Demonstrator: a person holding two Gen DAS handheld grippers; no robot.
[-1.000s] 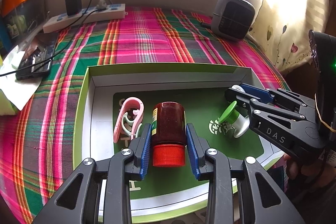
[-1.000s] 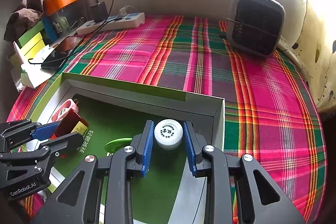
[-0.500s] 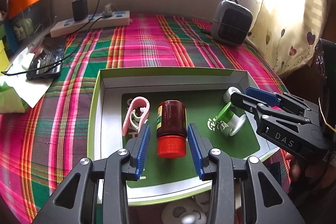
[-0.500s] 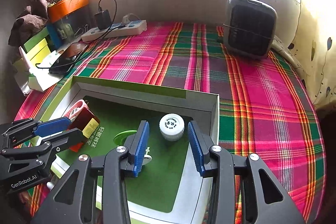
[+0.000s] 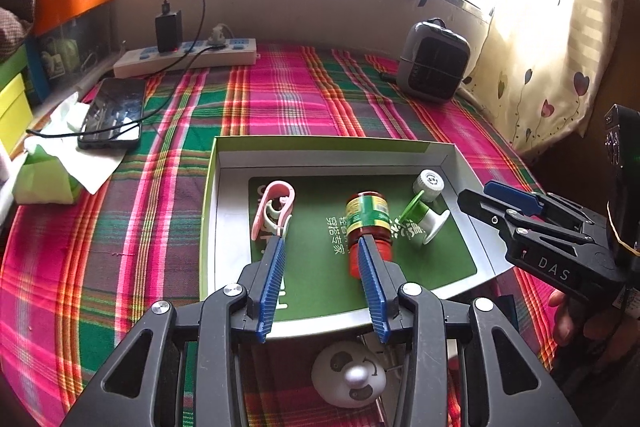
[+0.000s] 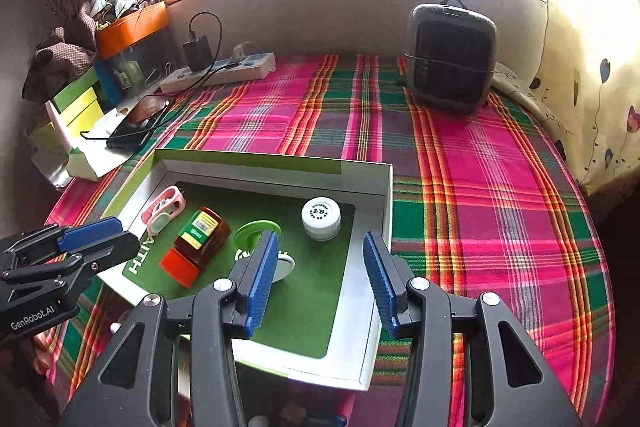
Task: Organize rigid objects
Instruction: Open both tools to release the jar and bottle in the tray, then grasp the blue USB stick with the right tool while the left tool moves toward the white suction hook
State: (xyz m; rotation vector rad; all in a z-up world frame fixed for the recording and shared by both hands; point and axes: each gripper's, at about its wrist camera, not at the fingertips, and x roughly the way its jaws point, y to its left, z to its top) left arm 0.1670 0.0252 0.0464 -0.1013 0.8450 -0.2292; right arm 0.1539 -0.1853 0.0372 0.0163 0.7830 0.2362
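Observation:
A shallow green-floored box tray (image 5: 332,143) lies on the plaid cloth. Inside it rest a pink clip (image 5: 274,210), a brown jar with a red cap (image 5: 366,223) on its side, a green-and-white spool (image 5: 421,219) and a small white bottle (image 5: 429,183) standing upright. My left gripper (image 5: 320,247) hovers open above the tray's near part, its right finger overlapping the jar's cap in view. In the right wrist view my right gripper (image 6: 320,241) is open and stands back from the white bottle (image 6: 321,218), with the jar (image 6: 198,247) and left gripper (image 6: 90,237) to the left.
A grey heater (image 6: 450,65) stands at the back right, and a power strip (image 5: 186,55) with a charger runs along the back wall. A phone (image 5: 114,113) on its cable, tissues (image 5: 68,151) and boxes crowd the left. A panda-faced round object (image 5: 349,379) sits below the tray's near edge.
Both grippers let go, the left of the jar and the right of the white bottle. They opened wide and drew back and upward from the tray.

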